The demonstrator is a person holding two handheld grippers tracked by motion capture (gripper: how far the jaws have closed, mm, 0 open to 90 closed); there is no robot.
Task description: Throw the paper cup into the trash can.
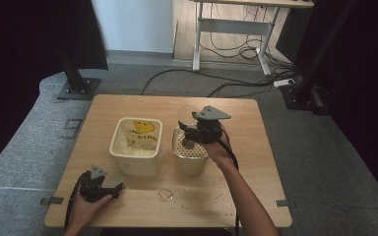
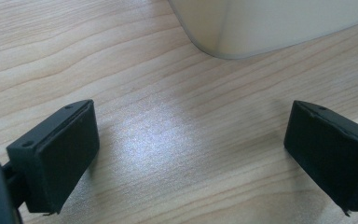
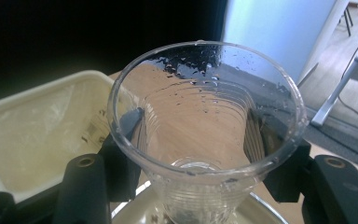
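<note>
My right gripper [image 1: 191,129] is shut on a clear ribbed plastic cup [image 3: 200,116], with one jaw pressing each side of its wall. The cup [image 1: 186,114] looks empty, and droplets and dark specks cling to its inside. It hangs just above a round cream bowl [image 1: 189,164] with a perforated insert, whose shiny rim [image 3: 133,210] lies under the cup. Left of the bowl stands a square cream tub [image 1: 128,153] lined with a clear bag that bears a yellow smiley. My left gripper [image 1: 113,189] rests on the table at the front left, open [image 2: 191,149] over bare wood, close to the tub's corner [image 2: 261,23].
A small ring-shaped band [image 1: 165,194] lies on the wooden table [image 1: 246,196] in front of the bowl. Dark crumbs dot the wood near the front right. Beyond the table are stand bases, cables on the floor and a desk frame [image 1: 197,44].
</note>
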